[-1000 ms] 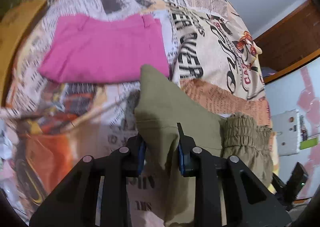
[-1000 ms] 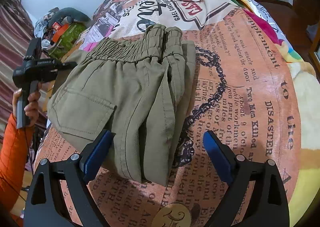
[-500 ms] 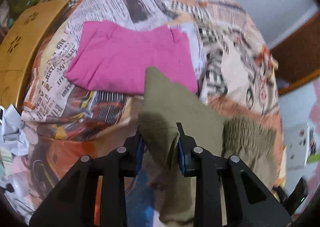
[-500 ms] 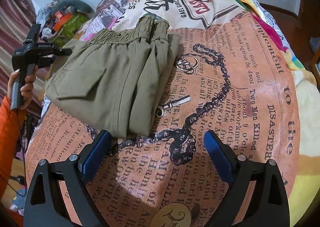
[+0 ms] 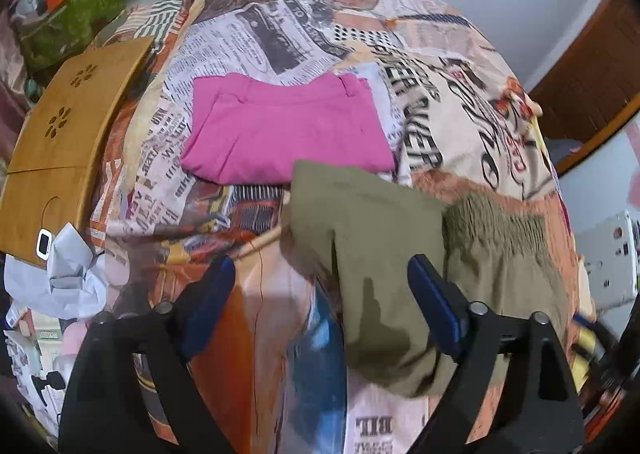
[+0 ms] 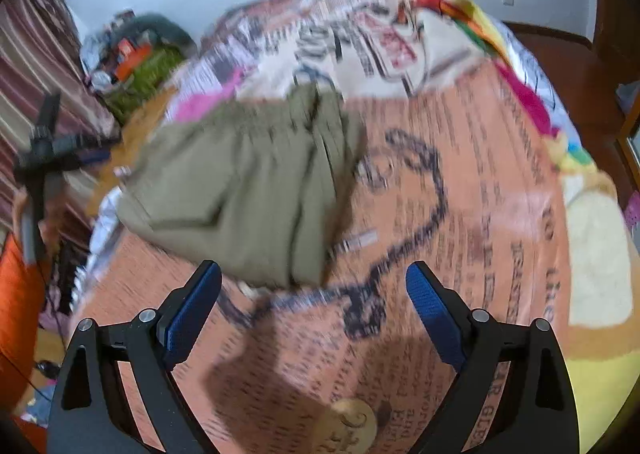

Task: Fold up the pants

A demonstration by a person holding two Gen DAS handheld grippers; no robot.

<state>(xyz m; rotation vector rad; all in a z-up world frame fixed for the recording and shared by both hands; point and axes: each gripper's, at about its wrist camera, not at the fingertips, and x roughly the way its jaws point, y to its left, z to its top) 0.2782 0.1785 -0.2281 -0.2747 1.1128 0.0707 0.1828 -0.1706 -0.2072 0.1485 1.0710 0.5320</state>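
Observation:
The folded olive-green pants (image 5: 384,254) lie on the printed bedspread, elastic waistband to the right. My left gripper (image 5: 320,294) is open, its blue pads spread either side of the pants' near corner, holding nothing. In the right wrist view the same pants (image 6: 240,190) lie folded in the middle, blurred by motion. My right gripper (image 6: 314,314) is open and empty, just short of the pants' near edge. The left gripper's handle (image 6: 44,146) shows at the far left of that view.
A folded pink garment (image 5: 288,130) lies on the bedspread just beyond the olive pants. A wooden board (image 5: 60,150) and crumpled white paper (image 5: 64,274) sit at the left bed edge. Clutter (image 5: 68,10) is piled at the far left. The bed's right side holds a colourful blanket (image 6: 520,86).
My left gripper has opened and let go of the pants' corner, which now lies flat. The right gripper has pulled back from the pants, staying open.

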